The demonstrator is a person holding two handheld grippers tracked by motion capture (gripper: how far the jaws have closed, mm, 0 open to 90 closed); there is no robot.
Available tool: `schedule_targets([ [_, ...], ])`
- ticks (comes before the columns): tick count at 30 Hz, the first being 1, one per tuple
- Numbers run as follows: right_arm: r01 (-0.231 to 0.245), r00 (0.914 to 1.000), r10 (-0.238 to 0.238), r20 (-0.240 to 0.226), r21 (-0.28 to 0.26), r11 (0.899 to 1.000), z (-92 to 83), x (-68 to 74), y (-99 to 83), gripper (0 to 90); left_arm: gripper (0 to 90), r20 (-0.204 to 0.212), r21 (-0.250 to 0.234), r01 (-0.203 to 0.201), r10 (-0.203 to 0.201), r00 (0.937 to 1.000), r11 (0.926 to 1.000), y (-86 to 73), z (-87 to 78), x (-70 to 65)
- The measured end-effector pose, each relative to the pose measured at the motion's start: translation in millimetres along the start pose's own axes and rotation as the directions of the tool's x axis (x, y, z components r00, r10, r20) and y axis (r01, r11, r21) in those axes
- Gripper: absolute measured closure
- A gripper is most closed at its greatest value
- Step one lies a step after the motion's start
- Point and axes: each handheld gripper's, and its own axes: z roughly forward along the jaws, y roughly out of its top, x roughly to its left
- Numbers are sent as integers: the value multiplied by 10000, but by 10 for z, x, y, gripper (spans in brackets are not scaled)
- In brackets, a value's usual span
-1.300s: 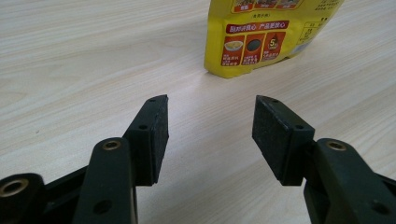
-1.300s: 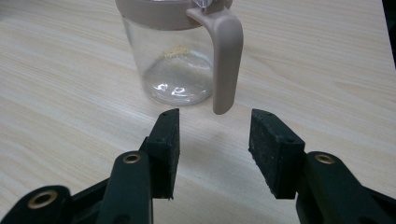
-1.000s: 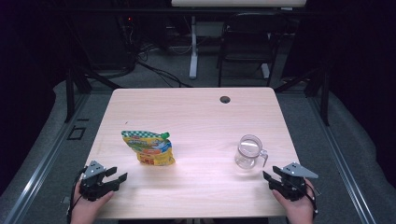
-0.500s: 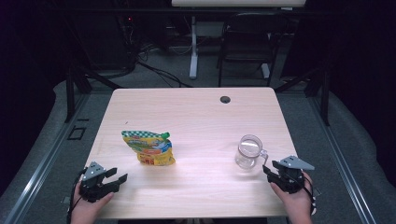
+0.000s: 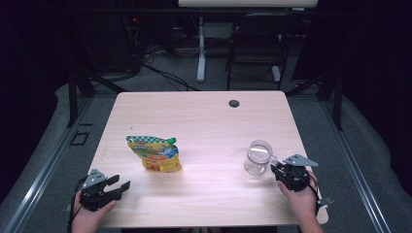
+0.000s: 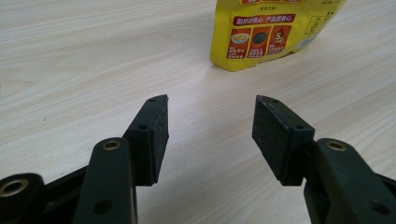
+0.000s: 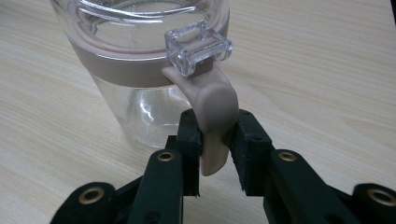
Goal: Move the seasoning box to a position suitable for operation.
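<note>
In the high view, a clear glass jar (image 5: 257,158) stood upright on the wooden table (image 5: 204,121), right of centre and toward the near edge. The right gripper (image 5: 278,170) sat just beside it on the right, held by a hand at the near right corner, its tips at the jar's near right side. A yellow and green snack pouch (image 5: 155,154) lay left of centre. The left gripper (image 5: 119,184) rested at the near left corner, well apart from the pouch.

In the left gripper view, the left gripper (image 6: 208,126) had its jaws spread wide with only bare tabletop between them; the pouch (image 6: 271,32) lay farther off, to the right.

In the right gripper view, the right gripper (image 7: 215,140) had just been closing, and its jaws pinched the beige handle tab (image 7: 212,116) hanging from the beige band round the jar (image 7: 140,70), below a clear plastic clasp (image 7: 198,44).
</note>
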Motion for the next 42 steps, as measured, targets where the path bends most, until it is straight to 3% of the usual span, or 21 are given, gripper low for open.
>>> schedule_targets([
  [7, 208, 9997, -210, -96, -250, 9995, -4, 20, -30, 744, 461, -48, -3, -35, 35, 10000, 10000, -5, 0, -18],
  [16, 891, 9916, -907, -919, -220, 9958, 10, 238, 21, 747, 461, -16, -42, -260, 260, 9997, 9997, 17, -1, -74],
  [19, 1419, 9795, -1424, -1426, -134, 9898, 17, 376, 52, 748, 461, 76, -63, -314, 314, 9995, 9995, 29, -2, -99],
  [20, 1627, 9712, -1635, -1733, -187, 9865, 36, 466, 65, 749, 461, 103, -49, -346, 347, 9993, 9994, 37, -3, -112],
  [22, 1689, 9685, -1695, -1824, -192, 9854, 40, 499, 70, 749, 461, 144, -97, -408, 410, 9991, 9991, 49, -2, -139],
  [24, 2040, 9538, -2038, -2205, -221, 9787, 69, 607, 86, 749, 461, 201, -123, -541, 543, 9983, 9985, 66, 0, -179],
  [25, 2040, 9538, -2038, -2205, -221, 9787, 69, 607, 86, 749, 461, 201, -123, -541, 543, 9983, 9985, 66, 0, -179],
  [28, 2239, 9404, -2244, -2554, -312, 9741, 96, 703, 99, 749, 461, 307, -181, -641, 646, 9974, 9978, 83, 8, -233],
  [29, 2239, 9404, -2244, -2554, -312, 9741, 96, 703, 99, 749, 461, 307, -181, -641, 646, 9974, 9978, 83, 8, -233],
  [32, 2429, 9252, -2456, -2894, -458, 9690, 104, 772, 98, 748, 461, 432, -217, -706, 715, 9965, 9973, 95, 10, -276],
  [33, 2429, 9252, -2456, -2894, -458, 9690, 104, 772, 98, 748, 461, 432, -217, -706, 715, 9965, 9973, 95, 10, -276],
  [34, 2507, 9149, -2565, -3117, -595, 9662, 108, 811, 89, 749, 461, 460, -244, -744, 755, 9961, 9969, 101, 12, -296],
  [42, 2999, 8800, -3058, -3634, -739, 9511, 76, 918, 68, 747, 461, 450, -66, -734, 736, 9963, 9973, 79, 43, -284],
])
